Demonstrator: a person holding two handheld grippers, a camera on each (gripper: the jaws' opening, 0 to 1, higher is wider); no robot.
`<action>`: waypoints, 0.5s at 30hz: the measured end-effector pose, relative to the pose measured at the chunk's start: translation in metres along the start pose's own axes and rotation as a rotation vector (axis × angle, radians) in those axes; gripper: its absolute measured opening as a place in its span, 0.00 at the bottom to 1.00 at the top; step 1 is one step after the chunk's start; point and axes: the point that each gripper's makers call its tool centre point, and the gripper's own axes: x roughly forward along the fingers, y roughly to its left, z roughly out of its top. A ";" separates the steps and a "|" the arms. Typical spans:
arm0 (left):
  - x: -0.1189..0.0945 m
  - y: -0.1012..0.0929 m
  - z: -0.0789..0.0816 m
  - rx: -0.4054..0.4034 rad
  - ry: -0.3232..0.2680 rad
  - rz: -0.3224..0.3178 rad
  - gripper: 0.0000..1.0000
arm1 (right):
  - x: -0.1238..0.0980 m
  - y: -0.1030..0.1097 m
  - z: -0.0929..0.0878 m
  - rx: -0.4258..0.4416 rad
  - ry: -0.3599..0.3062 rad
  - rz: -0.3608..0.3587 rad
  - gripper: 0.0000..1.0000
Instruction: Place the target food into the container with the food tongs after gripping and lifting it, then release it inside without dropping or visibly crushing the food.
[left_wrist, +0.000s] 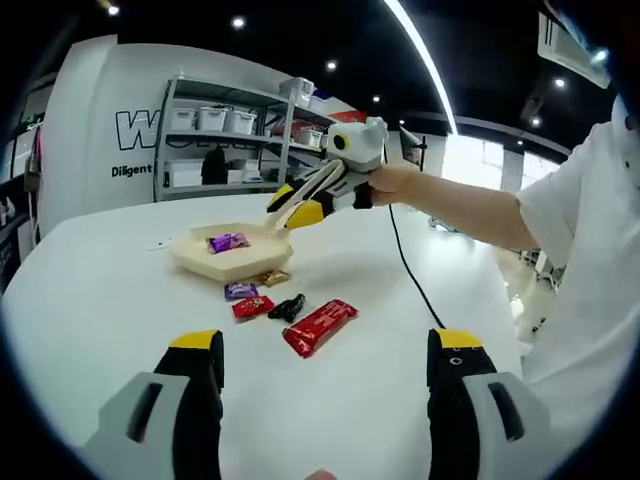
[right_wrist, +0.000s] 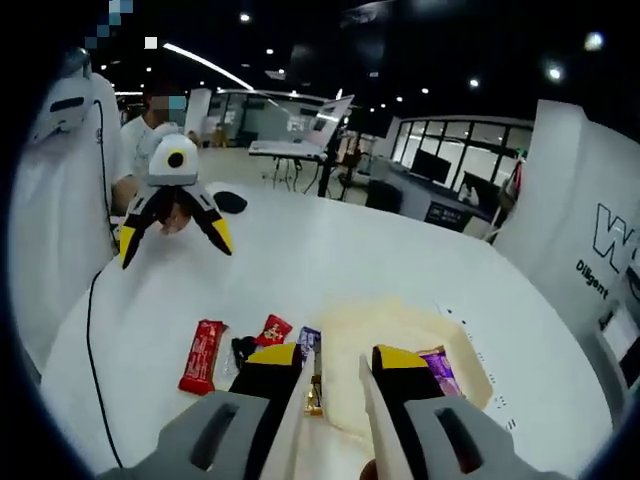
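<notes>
purple candy (left_wrist: 227, 241) lying in tray (left_wrist: 205, 257); tray: beige, shallow, on white table (left_wrist: 90, 300); tongs: between right hand-held gripper's jaws

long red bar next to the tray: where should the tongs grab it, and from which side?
Grip the red bar mid-length, across its narrow width, coming straight down from above. It lies flat on the table, so its long edges are the only opposing faces. The black candy sits close by its tray end; staying central likely avoids nudging it.

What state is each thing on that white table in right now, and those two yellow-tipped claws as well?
Left gripper: open, holding nothing.
Right gripper: gripping tongs above the container's edge.
Container: open, purple candy inside.
Red bar: on the table, wrapped.
Small red candy: outside the container.
</notes>
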 end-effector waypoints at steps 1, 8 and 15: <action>0.001 -0.001 0.000 0.000 0.001 -0.003 0.82 | 0.000 0.003 0.000 -0.002 -0.004 0.001 0.22; 0.002 -0.001 -0.002 0.000 0.002 -0.006 0.82 | -0.002 0.017 0.000 0.003 -0.019 0.007 0.22; 0.004 -0.004 -0.004 0.005 0.007 -0.015 0.81 | -0.003 0.039 0.003 0.006 -0.037 0.015 0.22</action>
